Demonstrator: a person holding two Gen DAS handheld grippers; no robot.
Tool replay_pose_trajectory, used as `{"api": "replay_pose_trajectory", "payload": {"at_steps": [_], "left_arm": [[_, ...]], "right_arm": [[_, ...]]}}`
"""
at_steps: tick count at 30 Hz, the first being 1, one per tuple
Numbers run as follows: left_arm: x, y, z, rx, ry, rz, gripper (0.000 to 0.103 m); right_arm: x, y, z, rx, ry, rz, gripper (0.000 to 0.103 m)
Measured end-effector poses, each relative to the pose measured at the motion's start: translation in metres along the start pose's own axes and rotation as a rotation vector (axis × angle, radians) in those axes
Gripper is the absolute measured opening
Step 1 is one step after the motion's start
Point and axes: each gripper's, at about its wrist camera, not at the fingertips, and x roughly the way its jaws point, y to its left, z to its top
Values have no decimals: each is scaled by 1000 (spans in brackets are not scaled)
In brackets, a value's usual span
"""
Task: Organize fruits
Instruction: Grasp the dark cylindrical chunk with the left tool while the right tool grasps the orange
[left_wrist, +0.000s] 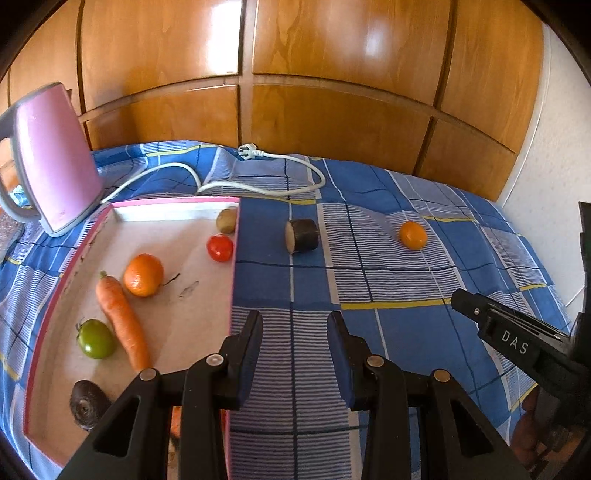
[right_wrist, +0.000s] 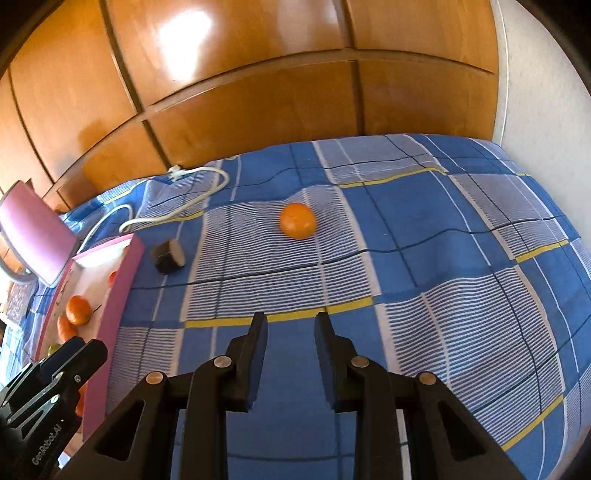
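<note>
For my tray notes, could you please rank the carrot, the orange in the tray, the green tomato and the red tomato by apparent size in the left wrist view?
1. carrot, clearly the longest.
2. orange in the tray and green tomato: these look alike, so unranked.
3. red tomato, smallest, though it lies farther from the camera, which may shrink it.

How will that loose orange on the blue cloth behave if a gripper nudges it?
The orange looks round and smooth, so it would likely roll. The checked cloth is rumpled around it, which may slow or steer it. Its skin looks firm, so probably not fragile.
</note>
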Motion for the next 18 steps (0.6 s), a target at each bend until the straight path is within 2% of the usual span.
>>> {"api": "replay_pose_trajectory", "payload": {"at_steps": [11, 16, 18], "left_arm": [[22, -6, 19, -9, 12, -32, 37], [36, -4, 34, -26, 19, -43, 37], [42, -4, 41, -28, 21, -45, 41]], "right_arm": [[18, -10, 19, -3, 10, 3, 26], [33, -6, 32, -26, 14, 11, 30], [39, -6, 37, -26, 14, 14, 31]]}}
